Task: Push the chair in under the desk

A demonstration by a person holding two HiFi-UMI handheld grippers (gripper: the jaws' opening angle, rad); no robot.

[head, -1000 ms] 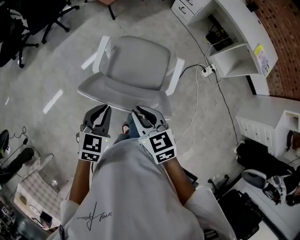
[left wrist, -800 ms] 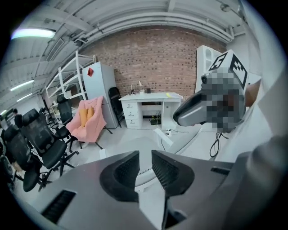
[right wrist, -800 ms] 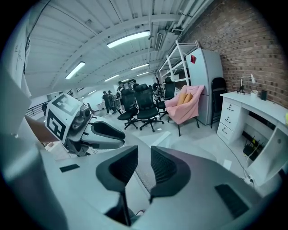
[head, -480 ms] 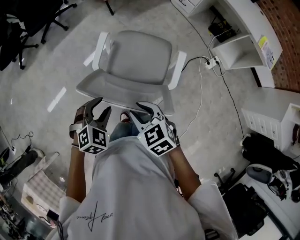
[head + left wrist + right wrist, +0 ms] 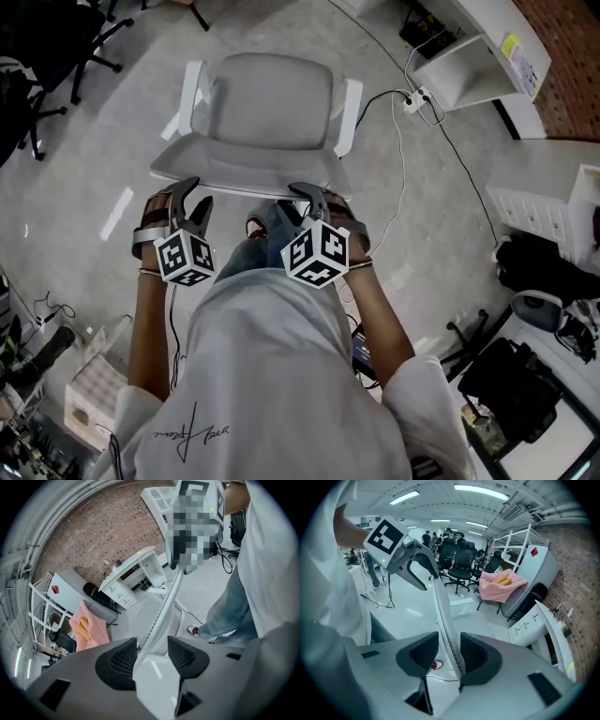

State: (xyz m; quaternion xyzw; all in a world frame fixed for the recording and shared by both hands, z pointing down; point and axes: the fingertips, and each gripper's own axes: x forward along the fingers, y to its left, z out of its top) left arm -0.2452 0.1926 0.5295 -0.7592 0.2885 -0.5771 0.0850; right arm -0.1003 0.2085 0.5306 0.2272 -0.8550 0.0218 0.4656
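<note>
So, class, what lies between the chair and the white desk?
Head view: grey floor crossed by cables running to a power strip beside the desk.

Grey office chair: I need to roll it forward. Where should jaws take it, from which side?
Probably take the grey office chair by its backrest's thin top rim, from behind, near each end: it faces the person and fits between jaws. The left gripper and right gripper straddle it, jaws opening.
</note>
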